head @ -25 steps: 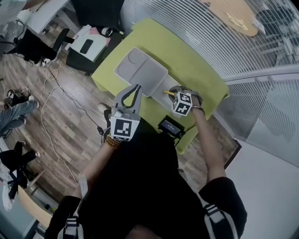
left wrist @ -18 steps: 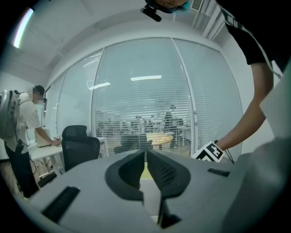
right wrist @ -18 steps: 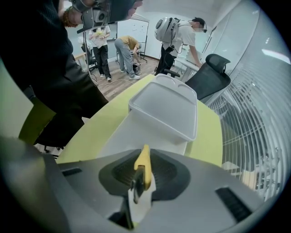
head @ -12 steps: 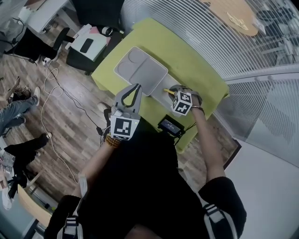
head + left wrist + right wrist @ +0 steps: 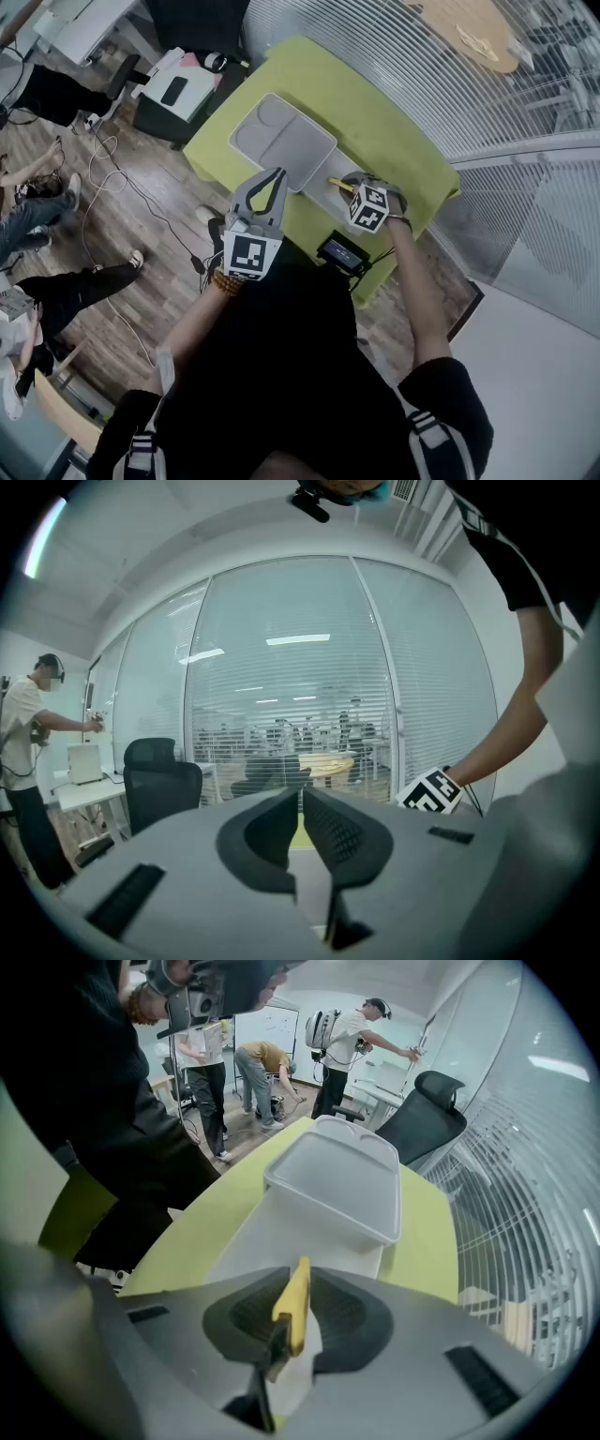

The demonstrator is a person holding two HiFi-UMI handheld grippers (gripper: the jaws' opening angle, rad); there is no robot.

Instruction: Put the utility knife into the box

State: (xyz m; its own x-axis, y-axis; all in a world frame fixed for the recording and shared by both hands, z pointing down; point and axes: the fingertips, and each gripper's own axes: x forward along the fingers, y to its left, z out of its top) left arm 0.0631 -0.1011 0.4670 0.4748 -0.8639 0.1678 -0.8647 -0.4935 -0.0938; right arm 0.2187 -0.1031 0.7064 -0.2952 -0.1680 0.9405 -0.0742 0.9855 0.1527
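Yellow utility knife (image 5: 293, 1309) pinched upright in right gripper (image 5: 300, 1283), white box (image 5: 337, 1180) just beyond

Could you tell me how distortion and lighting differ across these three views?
Head view: dim, muted colours, wide-angle bends the table edges. Left gripper view: fisheye, black corners, bright backlit blinds bowing. Right gripper view: same fisheye, the box bulging.

Yellow utility knife (image 5: 293, 1305), white box (image 5: 342, 1180)

The pale grey rectangular plastic box (image 5: 336, 1183) looks smooth and matt, the yellow plastic utility knife (image 5: 294, 1299) slightly glossy, the lime-green worktop (image 5: 375, 122) matt, and the brown plank floor (image 5: 155, 239) wooden.
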